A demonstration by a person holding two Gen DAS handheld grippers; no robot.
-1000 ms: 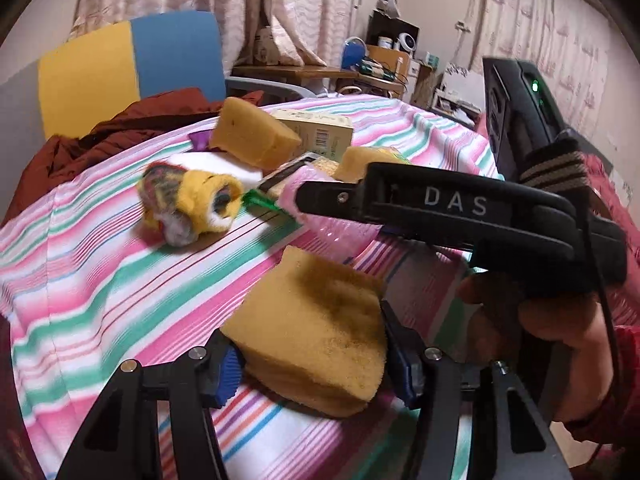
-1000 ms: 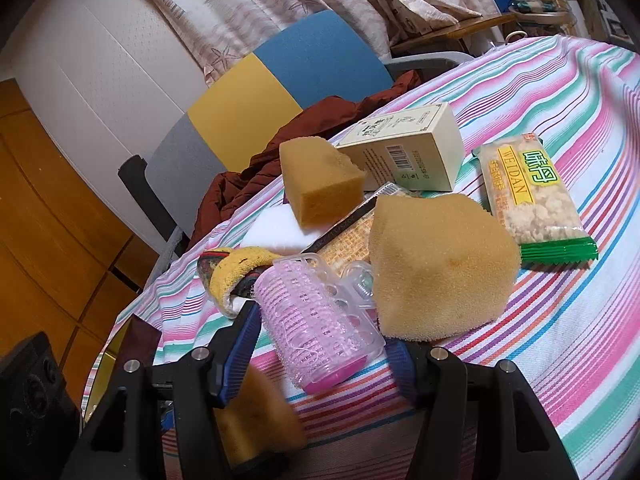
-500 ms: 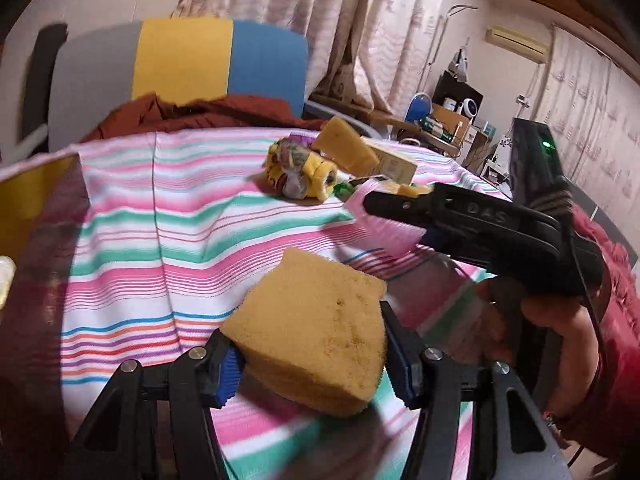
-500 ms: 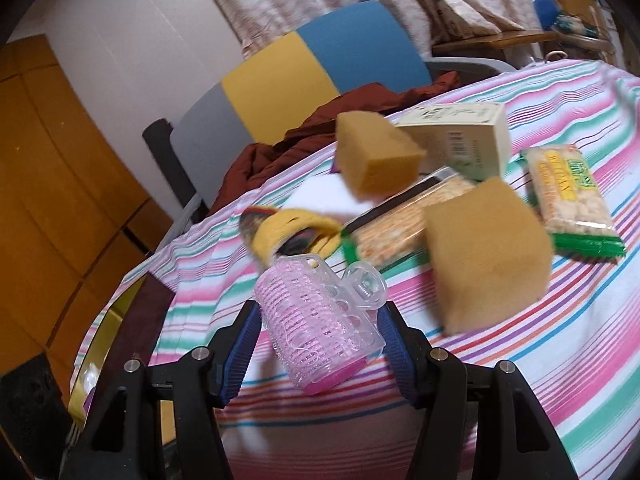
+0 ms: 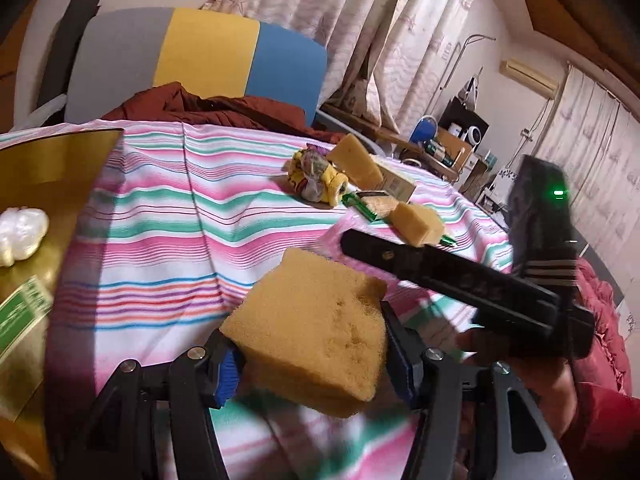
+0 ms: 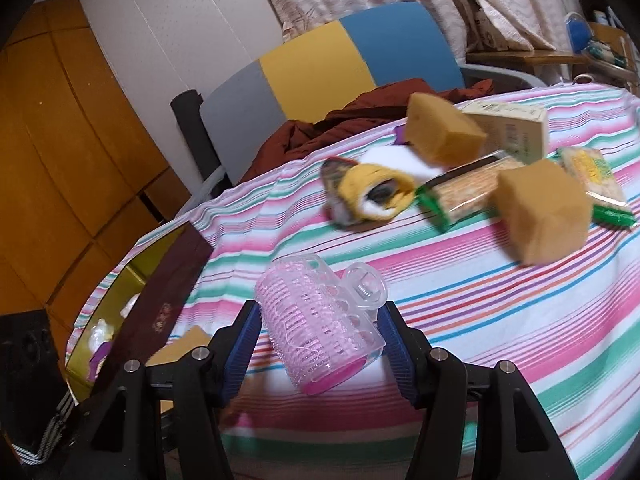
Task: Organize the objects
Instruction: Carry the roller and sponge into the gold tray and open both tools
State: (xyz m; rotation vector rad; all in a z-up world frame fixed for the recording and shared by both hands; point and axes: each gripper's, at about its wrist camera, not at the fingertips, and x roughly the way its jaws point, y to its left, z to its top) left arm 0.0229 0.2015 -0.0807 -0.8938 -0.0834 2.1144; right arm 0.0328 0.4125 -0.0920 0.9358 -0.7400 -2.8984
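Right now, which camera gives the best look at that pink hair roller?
The right wrist view: the pink hair roller sits large and sharp, clamped in the right gripper. In the left wrist view I can't make it out; the right gripper's black body blocks that spot.

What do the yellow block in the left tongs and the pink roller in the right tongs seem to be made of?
Yellow block: likely foam sponge, matte, with a porous, pitted face. The left tongs grip it.
Pink roller: apparently plastic with a fuzzy, bristly pink wrap and a glossy clear clip over it. The right tongs hold it.
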